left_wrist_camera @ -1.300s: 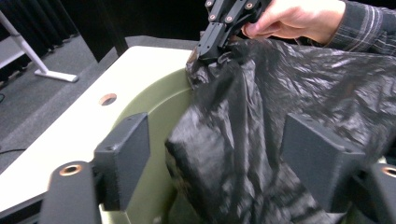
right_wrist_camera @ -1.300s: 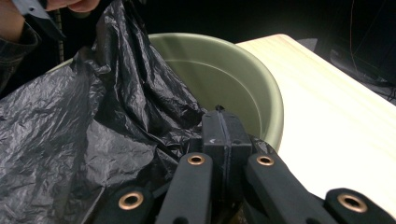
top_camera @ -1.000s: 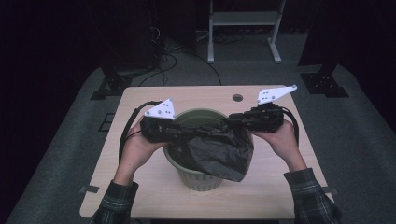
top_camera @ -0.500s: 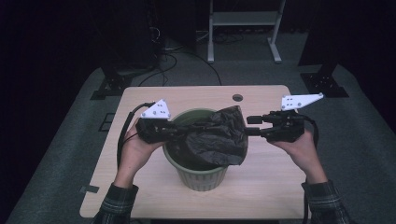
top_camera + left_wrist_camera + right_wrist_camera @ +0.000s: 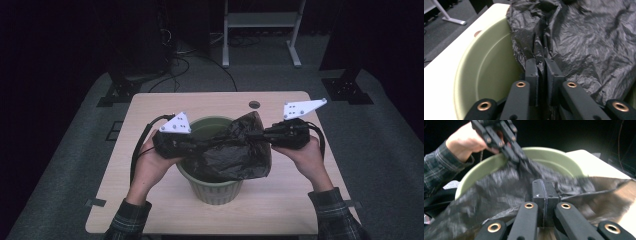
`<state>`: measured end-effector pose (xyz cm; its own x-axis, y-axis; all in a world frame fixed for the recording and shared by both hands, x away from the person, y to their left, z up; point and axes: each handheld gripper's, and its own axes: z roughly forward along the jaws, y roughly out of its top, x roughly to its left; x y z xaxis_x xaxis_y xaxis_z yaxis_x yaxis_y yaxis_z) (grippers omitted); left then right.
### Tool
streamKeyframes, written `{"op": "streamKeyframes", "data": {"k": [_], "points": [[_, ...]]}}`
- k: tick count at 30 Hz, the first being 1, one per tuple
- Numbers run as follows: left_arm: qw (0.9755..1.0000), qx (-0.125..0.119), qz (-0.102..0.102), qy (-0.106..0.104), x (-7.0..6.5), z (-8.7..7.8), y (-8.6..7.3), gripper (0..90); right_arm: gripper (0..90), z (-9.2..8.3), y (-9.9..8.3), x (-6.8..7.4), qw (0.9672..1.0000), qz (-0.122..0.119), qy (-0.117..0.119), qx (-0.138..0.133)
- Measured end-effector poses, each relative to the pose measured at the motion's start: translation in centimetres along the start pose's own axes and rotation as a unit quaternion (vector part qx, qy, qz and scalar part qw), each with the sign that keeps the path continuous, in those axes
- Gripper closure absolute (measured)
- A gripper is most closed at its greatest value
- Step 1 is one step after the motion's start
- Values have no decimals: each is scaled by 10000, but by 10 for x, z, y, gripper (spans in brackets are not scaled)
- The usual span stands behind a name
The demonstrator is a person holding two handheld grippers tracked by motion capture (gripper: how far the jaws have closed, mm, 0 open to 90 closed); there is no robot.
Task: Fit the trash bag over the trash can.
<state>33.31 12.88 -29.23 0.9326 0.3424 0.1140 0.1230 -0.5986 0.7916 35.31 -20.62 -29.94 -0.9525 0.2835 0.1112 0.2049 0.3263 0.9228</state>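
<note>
The left gripper (image 5: 541, 72) pinched a fold of the black bag (image 5: 225, 152) at the green bin's (image 5: 215, 187) nine o'clock rim; the right gripper (image 5: 544, 191) clamped its three o'clock edge. Bag stretched between them across the bin mouth. Both forearms reached in from six o'clock.

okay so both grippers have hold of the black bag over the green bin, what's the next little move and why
Probably spread the two grippers a little farther apart to open the bag's mouth. The left gripper and right gripper each have their jaws shut on the black bag, which hangs bunched across the green bin, draped over its right rim rather than lining it.
</note>
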Motion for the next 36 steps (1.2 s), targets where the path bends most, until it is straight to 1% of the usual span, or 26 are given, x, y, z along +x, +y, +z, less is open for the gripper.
{"op": "streamKeyframes", "data": {"k": [2, 3, 4, 7, 8, 9, 10, 13, 15, 17, 20, 22, 23, 25, 26, 27, 28, 29, 30, 31, 33, 36], "points": [[10000, 33, 60, -29, -4, 4, 3, 775, 900, 8, 8, 1, 10000, -56, 57, -53], [10000, 11, 91, -15, -5, 5, 3, 718, 900, 14, 14, 3, 9998, -97, 133, -80], [9999, -15, 103, 0, -5, 5, 4, 667, 900, 17, 16, 4, 9998, -114, 162, -93], [9996, -205, 200, 87, -7, 1, 7, 521, 900, 26, 24, 8, 9993, -185, 286, -122], [9994, -235, 231, 76, -8, -1, 9, 494, 900, 29, 26, 9, 9991, -214, 341, -134], [9990, -287, 333, 72, -9, -3, 12, 489, 900, 31, 27, 11, 9989, -224, 376, -148], [9988, -325, 362, 69, -9, -3, 13, 468, 900, 33, 29, 13, 9986, -250, 430, -166], [9983, -343, 476, -39, -11, -1, 21, 465, 900, 37, 33, 16, 9980, -272, 530, -221], [9979, -344, 524, -136, -12, 4, 25, 464, 900, 39, 35, 18, 9969, -276, 666, -308], [9976, -316, 586, -196, -13, 11, 29, 465, 900, 40, 38, 19, 9961, -293, 746, -364], [9972, -346, 613, -261, -13, 20, 32, 480, 900, 39, 40, 20, 9949, -281, 856, -458], [9969, -314, 646, -320, -14, 23, 34, 542, 900, 38, 40, 20, 9940, -265, 910, -541], [9967, -301, 664, -348, -14, 24, 34, 614, 900, 38, 40, 20, 9937, -258, 932, -567], [9962, -315, 704, -395, -15, 26, 36, 703, 900, 37, 39, 20, 9933, -247, 951, -600], [9962, -333, 696, -406, -16, 26, 36, 701, 900, 36, 39, 19, 9934, -247, 949, -598], [9963, -380, 682, -365, -17, 27, 37, 657, 900, 36, 39, 19, 9934, -248, 945, -599], [9962, -447, 695, -281, -18, 27, 38, 550, 900, 36, 39, 19, 9933, -245, 954, -603], [9958, -494, 702, -310, -18, 26, 38, 510, 900, 37, 38, 20, 9934, -241, 954, -587], [9948, -593, 723, -398, -19, 25, 38, 501, 900, 37, 38, 20, 9937, -255, 932, -570], [9945, -627, 725, -430, -20, 24, 39, 463, 900, 38, 37, 19, 9939, -262, 912, -555], [9943, -590, 766, -451, -21, 24, 39, 463, 900, 38, 35, 19, 9940, -221, 928, -543], [9938, -524, 807, -563, -21, 27, 41, 552, 900, 40, 35, 19, 9933, -214, 973, -583]]}}
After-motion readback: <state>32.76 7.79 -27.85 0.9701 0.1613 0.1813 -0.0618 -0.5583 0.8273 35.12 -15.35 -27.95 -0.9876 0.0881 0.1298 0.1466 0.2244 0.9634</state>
